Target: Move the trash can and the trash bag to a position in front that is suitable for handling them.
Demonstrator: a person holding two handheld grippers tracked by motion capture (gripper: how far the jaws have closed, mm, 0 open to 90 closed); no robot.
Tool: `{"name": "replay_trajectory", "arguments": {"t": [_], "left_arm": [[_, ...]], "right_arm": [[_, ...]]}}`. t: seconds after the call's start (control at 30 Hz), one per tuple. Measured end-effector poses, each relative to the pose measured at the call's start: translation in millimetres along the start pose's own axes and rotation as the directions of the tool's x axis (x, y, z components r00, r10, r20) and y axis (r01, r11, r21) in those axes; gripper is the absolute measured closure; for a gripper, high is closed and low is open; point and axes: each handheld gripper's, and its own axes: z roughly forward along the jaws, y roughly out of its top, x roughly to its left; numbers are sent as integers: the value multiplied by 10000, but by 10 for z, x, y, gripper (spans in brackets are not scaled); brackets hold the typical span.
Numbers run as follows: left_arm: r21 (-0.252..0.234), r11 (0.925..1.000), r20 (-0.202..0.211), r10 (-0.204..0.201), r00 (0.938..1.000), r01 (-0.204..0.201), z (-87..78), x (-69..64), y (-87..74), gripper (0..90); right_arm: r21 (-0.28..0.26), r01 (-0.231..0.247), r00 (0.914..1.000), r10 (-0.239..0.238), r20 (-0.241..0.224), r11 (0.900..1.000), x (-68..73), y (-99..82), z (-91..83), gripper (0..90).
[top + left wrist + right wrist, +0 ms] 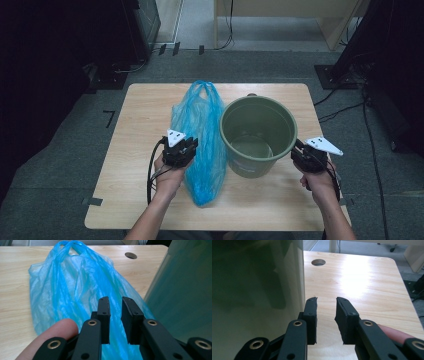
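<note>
A crumpled blue plastic bag [200, 135] lies lengthwise on the wooden table [140, 115], its handles at the far end. Right beside it stands an empty green bucket [255, 167]. My left gripper [187, 146] hovers over the bag's left edge. In the left gripper view its jaws [115, 300] stand a small gap apart above the blue bag [75, 282], gripping nothing, with the bucket wall [185, 290] to the right. My right gripper [300, 150] sits at the bucket's right side. Its jaws [326, 300] are slightly apart and empty, next to the bucket wall [254, 290].
A round cable hole [318, 262] is cut in the tabletop behind the bucket. Bare table [362, 277] stretches to the right of the bucket. Dark equipment and cables [350, 95] lie on the grey floor around the table.
</note>
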Motion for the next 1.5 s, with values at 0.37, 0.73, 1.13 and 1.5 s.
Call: {"name": "replay_trajectory", "arguments": {"t": [0.37, 0.73, 1.13, 1.5], "left_arm": [[53, 9984, 172, 557, 9983, -558, 233, -324, 158, 820], [-163, 9973, 175, 713, 9973, -710, 183, -358, 149, 900], [-134, 9975, -92, 686, 9976, -687, -124, -233, -10, 900], [-295, 9963, -437, 792, 9959, -805, -364, -95, -152, 785]], "right_arm": [[10, -62, 9989, 63, -470, 10000, 155, 26, 102, 762], [237, 107, 9981, -93, -602, 9997, 448, 21, 57, 897], [583, 411, 9959, -362, -831, 9975, 733, -8, -51, 900], [517, 591, 9921, -529, -1137, 9969, 877, -63, -162, 751]]}}
